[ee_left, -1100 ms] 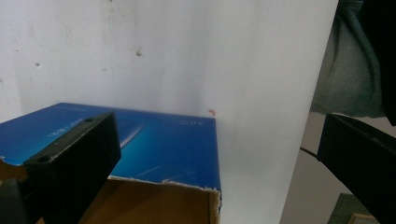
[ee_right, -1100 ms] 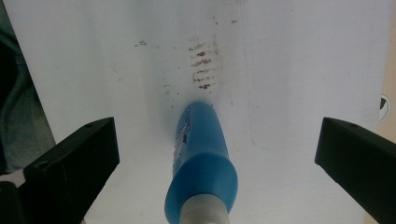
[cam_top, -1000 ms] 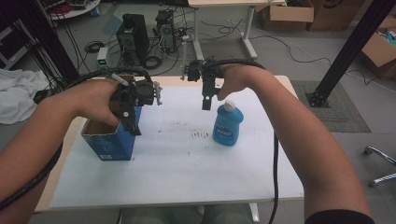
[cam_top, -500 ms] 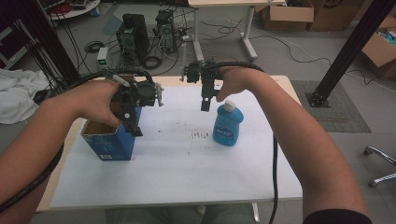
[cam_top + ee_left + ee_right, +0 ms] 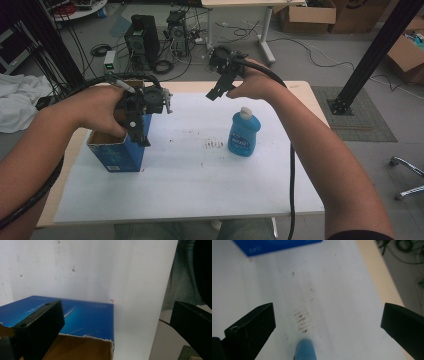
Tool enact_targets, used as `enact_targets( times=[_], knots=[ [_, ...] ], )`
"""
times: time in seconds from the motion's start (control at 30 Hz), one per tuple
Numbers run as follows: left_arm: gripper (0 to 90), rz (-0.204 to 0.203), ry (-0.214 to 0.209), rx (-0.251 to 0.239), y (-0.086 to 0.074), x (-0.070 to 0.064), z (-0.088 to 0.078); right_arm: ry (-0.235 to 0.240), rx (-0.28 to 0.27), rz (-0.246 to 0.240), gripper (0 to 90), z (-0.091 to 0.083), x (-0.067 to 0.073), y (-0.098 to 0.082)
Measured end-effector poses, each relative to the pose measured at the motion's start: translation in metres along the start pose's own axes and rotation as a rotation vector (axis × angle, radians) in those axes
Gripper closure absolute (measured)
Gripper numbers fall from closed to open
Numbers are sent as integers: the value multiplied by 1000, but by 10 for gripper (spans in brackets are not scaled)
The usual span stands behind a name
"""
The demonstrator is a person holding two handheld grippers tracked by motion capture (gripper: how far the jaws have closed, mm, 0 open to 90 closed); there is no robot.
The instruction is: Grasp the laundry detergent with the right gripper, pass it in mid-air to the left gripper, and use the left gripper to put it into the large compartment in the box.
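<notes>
High view: the tabletop [image 5: 190,195] carries an open blue box [image 5: 116,150] on its left side and an upright blue bottle [image 5: 244,132] right of centre, cap up, long axis vertical. Left tongs [image 5: 141,135] gape empty over the box; right tongs [image 5: 216,93], wide and empty, hang above the bottle. Best to descend straight and clamp squarely.
</notes>
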State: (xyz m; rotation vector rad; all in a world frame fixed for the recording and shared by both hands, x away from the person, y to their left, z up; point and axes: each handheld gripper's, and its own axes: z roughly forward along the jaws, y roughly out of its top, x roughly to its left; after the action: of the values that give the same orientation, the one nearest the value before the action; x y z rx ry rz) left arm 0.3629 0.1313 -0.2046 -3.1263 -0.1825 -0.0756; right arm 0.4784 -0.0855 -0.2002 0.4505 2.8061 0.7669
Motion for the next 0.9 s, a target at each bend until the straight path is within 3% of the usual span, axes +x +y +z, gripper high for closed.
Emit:
enact_targets(
  times=[0.27, 0.5, 0.67, 0.8, 0.83, 0.9],
  knots=[
    [1, 0, 7, 2, 1, -3, -2, -59, -196, 151, 0, -32, -24, -30],
    [1, 13, 11, 4, 6, -4, -3, -137, -300, 210, 0, -56, -36, -75],
    [1, 33, 13, -10, 9, -7, -3, -127, -364, 270, 0, -67, -39, -110],
    [1, 36, 13, -26, 9, -7, -3, -166, -383, 295, 0, -73, -37, -137],
    [1, 29, 15, -33, 8, -6, -2, -149, -391, 307, 0, -74, -37, -144],
    [1, 31, 14, -27, 8, -4, -2, -164, -414, 320, 0, -78, -35, -157]
  ],
)
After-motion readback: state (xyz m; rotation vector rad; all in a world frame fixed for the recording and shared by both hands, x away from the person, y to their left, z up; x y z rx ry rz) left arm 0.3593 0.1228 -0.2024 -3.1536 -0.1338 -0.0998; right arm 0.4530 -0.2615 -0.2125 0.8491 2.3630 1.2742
